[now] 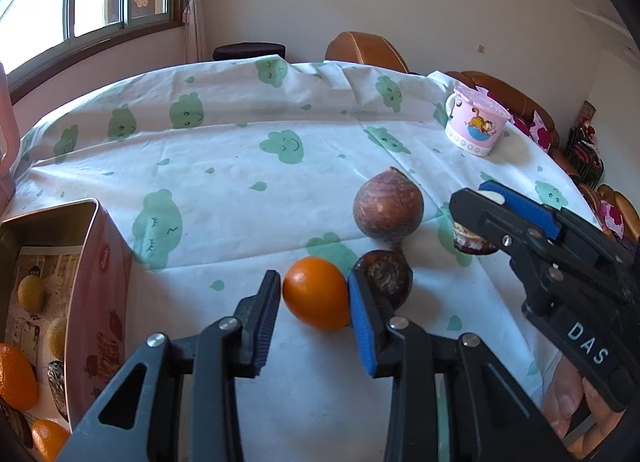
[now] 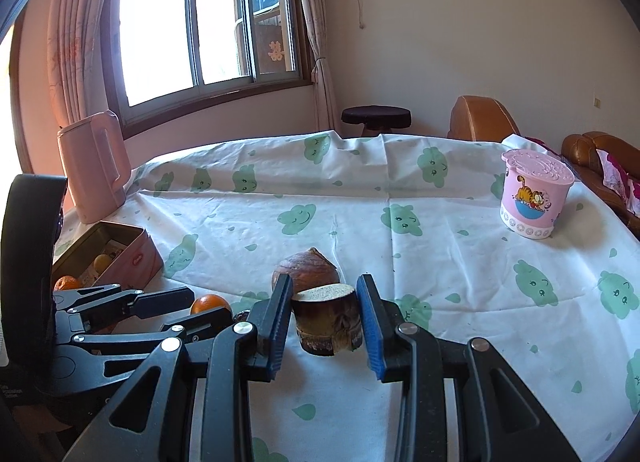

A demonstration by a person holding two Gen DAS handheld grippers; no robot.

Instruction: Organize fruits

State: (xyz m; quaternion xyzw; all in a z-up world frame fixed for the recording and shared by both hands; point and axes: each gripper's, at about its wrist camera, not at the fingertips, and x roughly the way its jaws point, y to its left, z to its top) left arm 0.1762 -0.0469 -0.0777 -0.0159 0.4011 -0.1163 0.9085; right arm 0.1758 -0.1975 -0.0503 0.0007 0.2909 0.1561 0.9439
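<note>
An orange [image 1: 316, 294] lies on the cloud-print tablecloth [image 1: 240, 182] between the pads of my left gripper [image 1: 315, 320], which is shut on it. A dark brown round fruit [image 1: 390, 274] sits right behind that gripper's blue-padded finger. Farther back stands a larger brown pointed fruit [image 1: 388, 208]. My right gripper [image 2: 325, 324] is shut on a cut brown chunk with a pale top [image 2: 326, 320], low over the cloth. In the left wrist view the right gripper [image 1: 476, 202] sits to the right with the chunk [image 1: 474, 242] under it. From the right wrist, the left gripper [image 2: 212, 308] and orange [image 2: 208, 302] show at lower left.
An open pink tin [image 1: 100, 282] at the left holds oranges, yellow fruits and dark fruits. A pink lidded cup with a cartoon cat [image 1: 476, 124] stands at the far right. A pink jug [image 2: 94, 170] is behind the tin. Brown sofas line the table's far side.
</note>
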